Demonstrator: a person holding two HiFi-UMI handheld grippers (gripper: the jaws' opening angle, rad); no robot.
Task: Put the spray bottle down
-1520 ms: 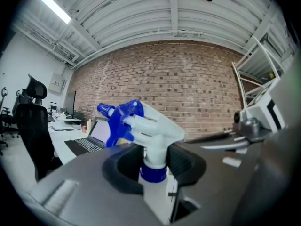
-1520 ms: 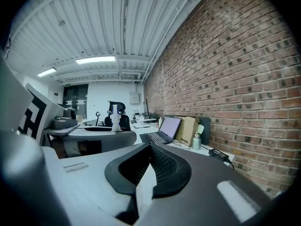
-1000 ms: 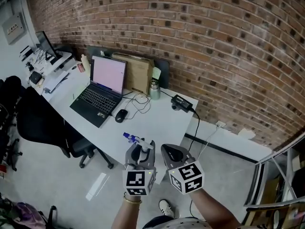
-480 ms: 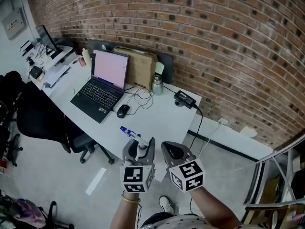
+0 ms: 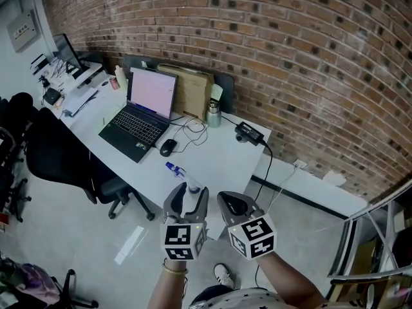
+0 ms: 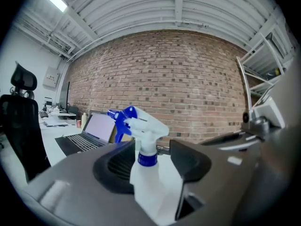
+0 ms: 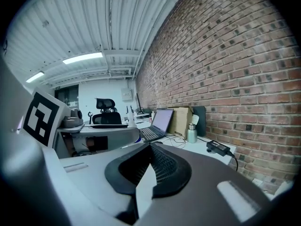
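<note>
White plastic with a blue collar fills the gap ahead of me: the spray bottle stands upright near the front edge of the worktop, squarely between the jaws of my left gripper. Those jaws are opening, and the pads look to have let go of its sides. What the next move turns on, as I judge it, is this line-up. The bottle's long axis is vertical, its blue nozzle aims away towards the laptop, and it lies dead ahead of me, so a straight pull back along the gripper's own line should clear it without a knock. My right gripper (clenched on nothing, pads together) hangs just beside the left — close, but not touching the bottle.
</note>
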